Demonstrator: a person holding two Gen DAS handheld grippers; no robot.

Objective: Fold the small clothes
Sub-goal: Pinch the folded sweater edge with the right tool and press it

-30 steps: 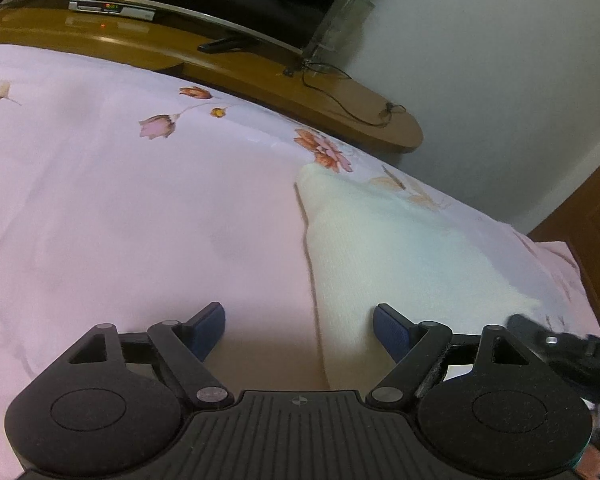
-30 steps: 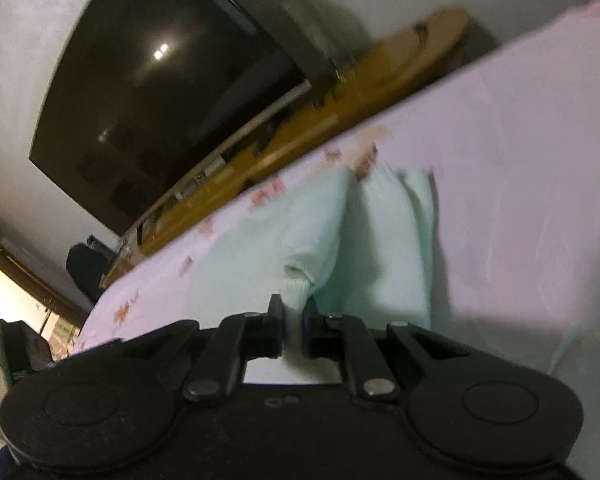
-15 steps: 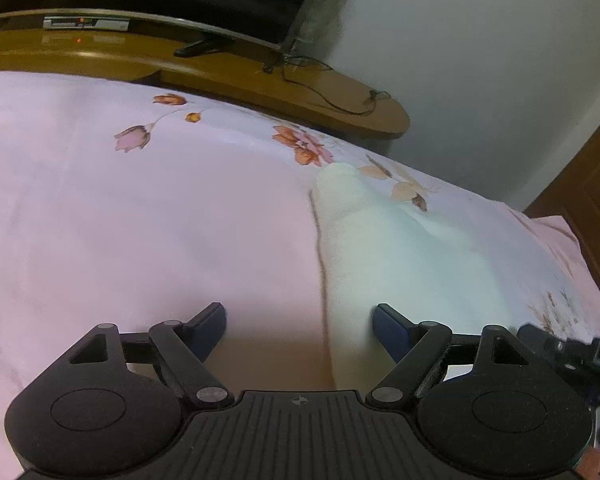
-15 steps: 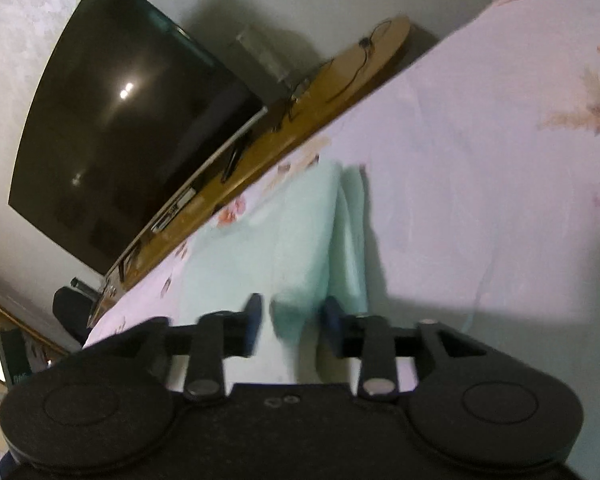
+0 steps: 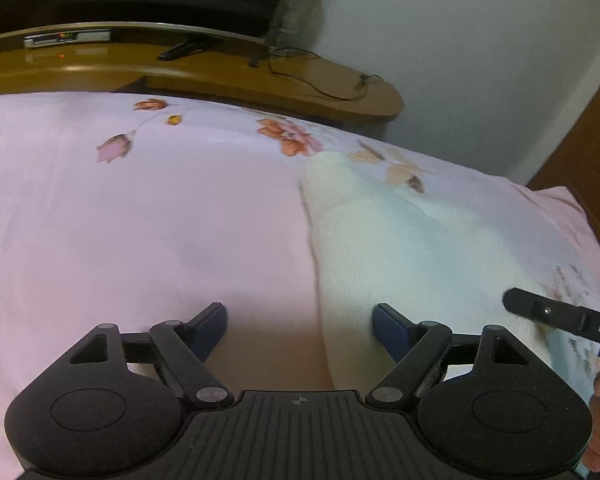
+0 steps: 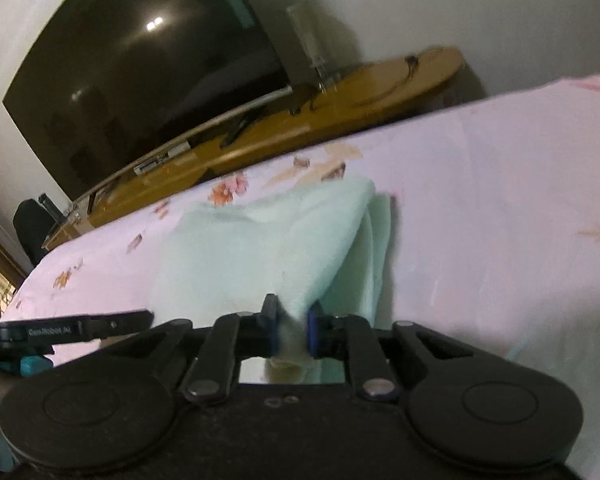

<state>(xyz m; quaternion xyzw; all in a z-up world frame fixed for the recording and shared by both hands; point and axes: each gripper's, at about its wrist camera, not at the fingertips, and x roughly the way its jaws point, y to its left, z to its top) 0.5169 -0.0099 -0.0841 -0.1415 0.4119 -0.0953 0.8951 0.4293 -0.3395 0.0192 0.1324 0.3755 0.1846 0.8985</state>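
Note:
A pale mint knit garment [image 5: 400,248] lies on a pink floral bedsheet [image 5: 140,220]. In the right wrist view the garment [image 6: 260,248] is partly folded, with layered edges at its right side. My right gripper [image 6: 292,330] is shut on the garment's near edge and lifts it into a ridge. My left gripper [image 5: 299,324] is open and empty, low over the sheet, with the garment's left edge between its fingers. The right gripper's body shows at the right edge of the left wrist view [image 5: 560,316].
A wooden TV stand [image 5: 228,76] runs along the far side of the bed, with cables and a set-top box on it. A large dark TV [image 6: 140,68] stands on it. A wooden door [image 5: 588,140] is at the right.
My right gripper, open half a second ago, has closed on the garment's near edge and raised it. My left gripper stayed open and shifted slightly along the garment's left edge.

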